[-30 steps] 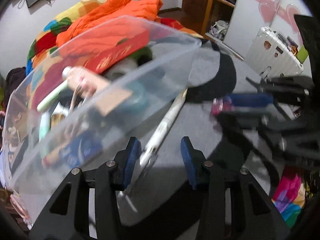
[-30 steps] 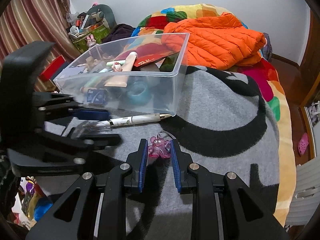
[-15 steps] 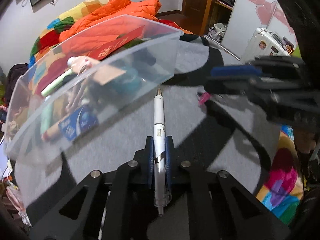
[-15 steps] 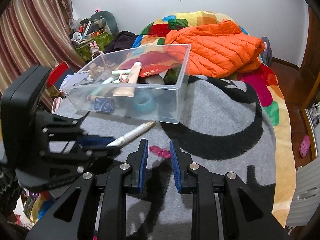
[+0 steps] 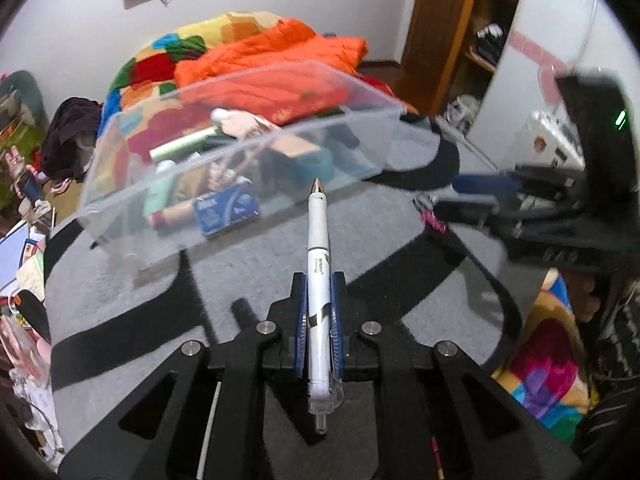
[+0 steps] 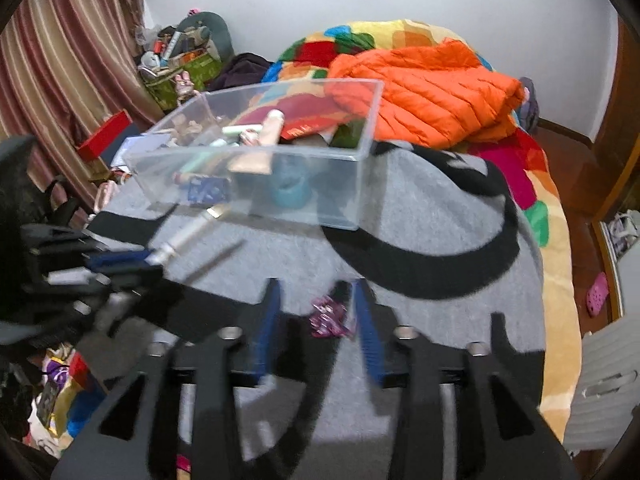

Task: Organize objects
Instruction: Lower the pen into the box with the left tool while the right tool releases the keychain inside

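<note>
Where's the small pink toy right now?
In the right wrist view the pink toy lies on the grey blanket between the right gripper's spread fingers, nearer the right one, in front of the clear bin.

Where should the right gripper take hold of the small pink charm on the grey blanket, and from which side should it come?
Best from above, across its narrow middle. The pink charm lies flat on the grey blanket, already between the fingers of the right gripper, whose jaws have just been opening and do not touch it. It is small and crinkled, so lowering and closing straight over it seems safest.
</note>
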The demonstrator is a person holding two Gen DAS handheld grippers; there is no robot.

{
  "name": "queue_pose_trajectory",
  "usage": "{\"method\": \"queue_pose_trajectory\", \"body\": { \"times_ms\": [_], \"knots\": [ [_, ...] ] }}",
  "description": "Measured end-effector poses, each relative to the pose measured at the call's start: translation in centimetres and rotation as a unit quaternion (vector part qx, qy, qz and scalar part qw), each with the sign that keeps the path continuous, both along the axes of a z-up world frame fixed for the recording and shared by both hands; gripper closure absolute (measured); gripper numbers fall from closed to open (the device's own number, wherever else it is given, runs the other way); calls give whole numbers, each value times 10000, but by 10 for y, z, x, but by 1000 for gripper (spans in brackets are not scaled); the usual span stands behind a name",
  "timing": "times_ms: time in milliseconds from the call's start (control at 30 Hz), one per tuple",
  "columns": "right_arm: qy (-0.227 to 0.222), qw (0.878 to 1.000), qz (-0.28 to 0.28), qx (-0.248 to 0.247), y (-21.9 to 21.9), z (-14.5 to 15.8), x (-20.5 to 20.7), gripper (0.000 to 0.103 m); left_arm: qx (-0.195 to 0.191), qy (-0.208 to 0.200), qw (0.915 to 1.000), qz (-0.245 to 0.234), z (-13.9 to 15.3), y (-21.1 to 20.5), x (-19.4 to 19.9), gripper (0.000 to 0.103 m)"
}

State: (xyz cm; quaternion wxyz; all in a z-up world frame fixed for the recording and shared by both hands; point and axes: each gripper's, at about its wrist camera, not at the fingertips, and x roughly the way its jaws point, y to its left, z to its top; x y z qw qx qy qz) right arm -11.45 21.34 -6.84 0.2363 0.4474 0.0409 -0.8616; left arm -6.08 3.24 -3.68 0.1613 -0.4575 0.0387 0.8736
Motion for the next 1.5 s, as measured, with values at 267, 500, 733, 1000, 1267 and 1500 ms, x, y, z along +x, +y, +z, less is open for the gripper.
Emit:
{"method": "queue_pose_trajectory", "body": {
  "times_ms": [267, 500, 733, 1000, 1267, 1500],
  "knots": [
    [-121, 9993, -141, 317, -4, -25, -7, 58, 226, 386, 9982, 394, 24, -18, 6, 93],
    [-11, 9994, -35, 351, -14, -19, 0, 82, 433, 609, 9947, 703, 39, -38, 2, 93],
    [281, 9996, -30, -80, -16, 16, -3, 82, 577, 864, 9899, 960, 56, -52, -10, 93],
    [934, 9949, 20, -370, -36, 69, -19, 82, 699, 994, 9856, 1176, 69, -65, -37, 93],
    [1223, 9923, 82, -202, -59, 87, -54, 82, 563, 893, 9859, 1295, 62, -72, -74, 93],
    [798, 9966, 113, -186, -74, 62, -88, 82, 531, 643, 9879, 1306, 45, -71, -106, 93]
  ]
}}
